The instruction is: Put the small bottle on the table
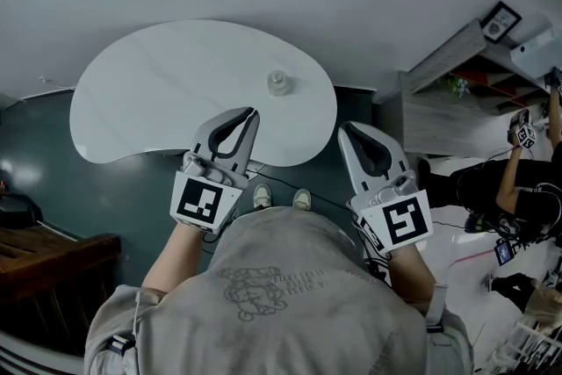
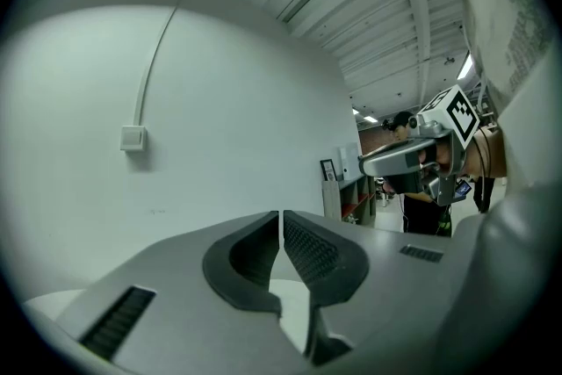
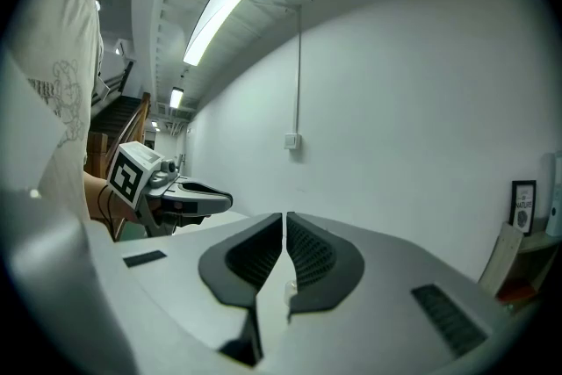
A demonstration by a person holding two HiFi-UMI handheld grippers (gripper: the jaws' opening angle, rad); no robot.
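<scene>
I found left gripper (image 1: 252, 112) and right gripper (image 1: 344, 128) shut, empty; advancing might topple the small clear bottle (image 1: 279, 82), upper centre, on the white curved table (image 1: 158, 92).

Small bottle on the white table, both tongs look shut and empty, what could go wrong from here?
1. The small bottle stands upright and alone on the table. The left tongs are shut and point roughly toward it, so a forward nudge could tip it over.
2. The right tongs are shut too. If either pair goes in for a regrasp without opening first, it would likely shove the bottle rather than take it.
</scene>
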